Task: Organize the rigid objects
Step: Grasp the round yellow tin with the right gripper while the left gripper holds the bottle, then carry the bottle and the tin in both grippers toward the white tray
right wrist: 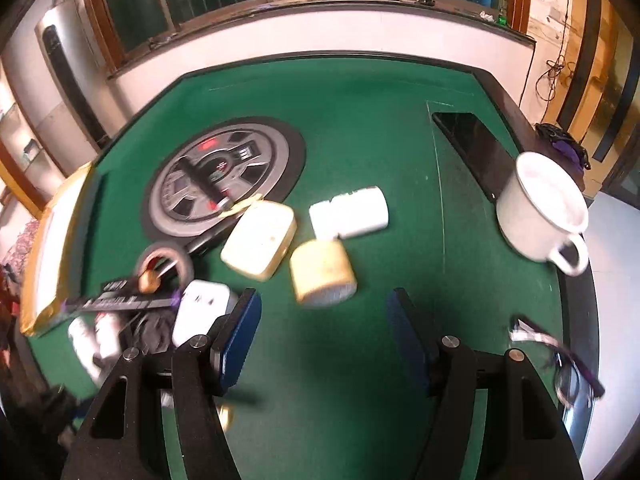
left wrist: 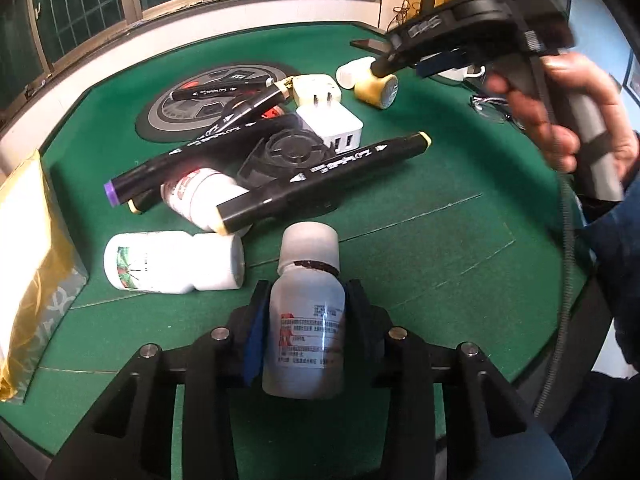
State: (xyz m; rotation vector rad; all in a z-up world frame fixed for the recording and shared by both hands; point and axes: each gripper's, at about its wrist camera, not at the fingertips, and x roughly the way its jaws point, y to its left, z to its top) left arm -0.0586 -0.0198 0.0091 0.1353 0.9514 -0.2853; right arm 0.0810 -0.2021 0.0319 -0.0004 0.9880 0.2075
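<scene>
My left gripper (left wrist: 306,304) is shut on a white plastic medicine bottle (left wrist: 306,320), cap pointing away, just above the green table. Ahead lie another white bottle (left wrist: 172,262) on its side, a third bottle (left wrist: 200,196) under black markers (left wrist: 324,180), a white USB charger (left wrist: 334,126) and a cream plug adapter (left wrist: 316,90). My right gripper (right wrist: 322,320) is open and empty, hovering over the table near a yellow cylinder (right wrist: 322,276), a cream box (right wrist: 260,238) and a white charger (right wrist: 350,212). The right gripper's body also shows in the left wrist view (left wrist: 472,32).
A round wheel-print mat (right wrist: 224,184) lies mid-table. A white mug (right wrist: 540,208), a black phone (right wrist: 476,152) and glasses (right wrist: 560,364) sit at the right. A yellow-edged box (left wrist: 28,264) lies at the left edge. A tape roll (right wrist: 166,260) lies in the pile.
</scene>
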